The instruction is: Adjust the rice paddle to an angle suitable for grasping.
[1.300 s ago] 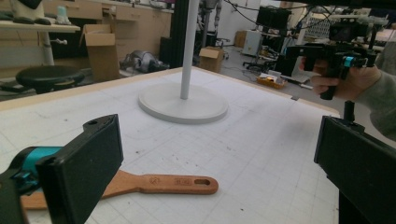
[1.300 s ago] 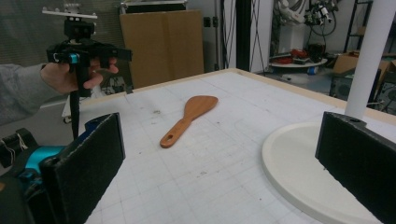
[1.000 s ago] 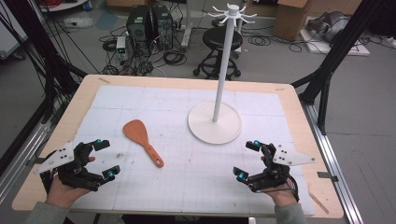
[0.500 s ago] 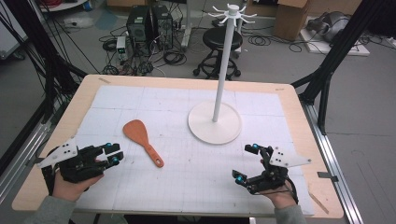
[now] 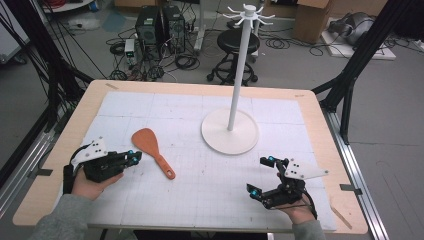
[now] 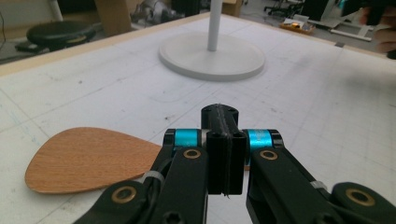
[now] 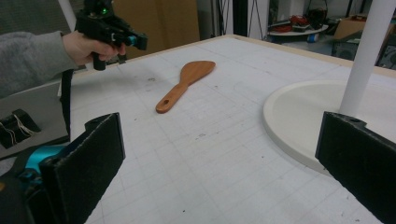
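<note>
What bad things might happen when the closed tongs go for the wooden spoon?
1. The left tongs are shut with nothing between them, close beside the wooden spoon. If they stay shut, they may only nudge it across the table.
2. The spoon lies flat on the table, so the tips might scrape or slip off its thin edge.
3. The tall stand is near; a lifted spoon might bump its pole.

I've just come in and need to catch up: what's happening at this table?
A person sits at the table with a two-jaw gripper in each hand. The left gripper has just closed its jaws on nothing, and points at the wooden spatula, which lies flat on the mat, untouched. The right gripper hovers with its jaws wide open near the front right. A white stand with hooks on top rises at the middle of the table, nothing hanging from it. No lifting has begun.
</note>
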`<action>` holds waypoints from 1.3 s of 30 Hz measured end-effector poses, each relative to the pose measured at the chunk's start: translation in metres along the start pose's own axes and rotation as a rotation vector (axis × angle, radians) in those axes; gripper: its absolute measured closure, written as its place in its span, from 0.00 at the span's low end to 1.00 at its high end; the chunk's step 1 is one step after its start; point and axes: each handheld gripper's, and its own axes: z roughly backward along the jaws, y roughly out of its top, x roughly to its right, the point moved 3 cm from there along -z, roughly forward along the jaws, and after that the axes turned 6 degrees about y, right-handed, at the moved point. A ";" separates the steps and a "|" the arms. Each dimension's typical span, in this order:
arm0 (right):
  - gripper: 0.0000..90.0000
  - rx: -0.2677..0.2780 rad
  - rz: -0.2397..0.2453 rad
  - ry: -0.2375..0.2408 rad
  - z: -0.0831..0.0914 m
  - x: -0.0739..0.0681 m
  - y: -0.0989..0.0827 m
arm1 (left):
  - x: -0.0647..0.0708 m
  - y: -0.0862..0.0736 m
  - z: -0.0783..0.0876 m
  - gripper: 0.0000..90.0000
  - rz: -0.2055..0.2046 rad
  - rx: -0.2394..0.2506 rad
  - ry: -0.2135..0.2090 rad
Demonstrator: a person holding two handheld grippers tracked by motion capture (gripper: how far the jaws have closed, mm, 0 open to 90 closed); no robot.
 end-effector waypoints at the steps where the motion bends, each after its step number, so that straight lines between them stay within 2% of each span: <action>1: 0.00 -0.001 0.001 0.000 -0.001 0.000 0.000 | -0.001 0.002 -0.003 1.00 0.013 -0.003 -0.006; 3: 0.00 -0.001 0.002 0.004 -0.002 0.000 0.000 | -0.001 0.003 -0.006 1.00 -0.002 -0.013 0.000; 4: 0.00 0.000 0.001 0.006 -0.002 0.000 0.001 | 0.000 0.004 -0.010 1.00 -0.026 -0.038 0.006; 6: 0.00 0.011 -0.003 0.001 -0.001 0.000 0.002 | -0.001 0.007 -0.021 1.00 -0.045 -0.090 0.022; 9: 0.00 0.021 0.000 0.007 -0.001 0.000 0.003 | -0.002 0.008 -0.028 1.00 -0.050 -0.089 0.026; 10: 0.00 0.017 0.000 0.008 -0.002 0.000 0.003 | -0.003 0.008 -0.031 1.00 -0.058 -0.103 0.037; 12: 0.00 0.010 0.000 0.010 -0.003 0.001 0.002 | -0.006 0.005 -0.039 1.00 -0.084 -0.172 0.072; 13: 0.00 0.008 -0.002 0.011 -0.003 0.002 0.002 | -0.009 0.003 -0.045 1.00 -0.090 -0.196 0.074; 14: 0.00 0.008 -0.002 0.011 -0.003 0.002 0.002 | -0.009 0.003 -0.045 1.00 -0.090 -0.196 0.074; 19: 0.00 0.014 -0.006 0.012 -0.003 0.004 0.001 | -0.021 0.004 -0.056 1.00 -0.047 -0.202 0.094; 21: 0.00 0.016 -0.008 0.012 -0.004 0.005 0.001 | -0.027 0.003 -0.061 1.00 -0.016 -0.215 0.111; 22: 0.00 0.016 -0.008 0.012 -0.004 0.005 0.001 | -0.029 0.003 -0.065 1.00 0.002 -0.229 0.128; 24: 0.00 0.016 -0.013 0.018 -0.004 0.006 0.001 | -0.033 0.005 -0.074 1.00 0.008 -0.255 0.143; 25: 0.00 0.018 -0.012 0.018 -0.004 0.006 0.002 | -0.035 0.008 -0.084 1.00 0.017 -0.259 0.144; 27: 0.00 0.029 -0.013 0.015 -0.003 0.007 0.002 | -0.037 0.010 -0.089 1.00 0.012 -0.261 0.148; 29: 0.00 0.028 -0.016 0.014 -0.002 0.007 0.002 | -0.040 0.011 -0.097 1.00 0.013 -0.286 0.154; 32: 0.00 0.042 -0.015 0.006 0.002 0.008 0.002 | -0.044 0.011 -0.107 1.00 0.014 -0.275 0.159; 33: 0.00 0.043 -0.020 0.003 0.004 0.008 0.002 | -0.048 0.008 -0.110 1.00 0.019 -0.284 0.178; 34: 0.00 0.043 -0.020 0.003 0.004 0.008 0.002 | -0.048 0.008 -0.110 1.00 0.019 -0.284 0.178; 35: 0.00 0.045 -0.031 -0.002 0.006 0.009 0.000 | -0.054 0.003 -0.111 1.00 0.017 -0.316 0.207; 39: 0.00 0.053 -0.027 -0.008 0.009 0.009 -0.002 | -0.061 0.001 -0.111 1.00 0.029 -0.319 0.219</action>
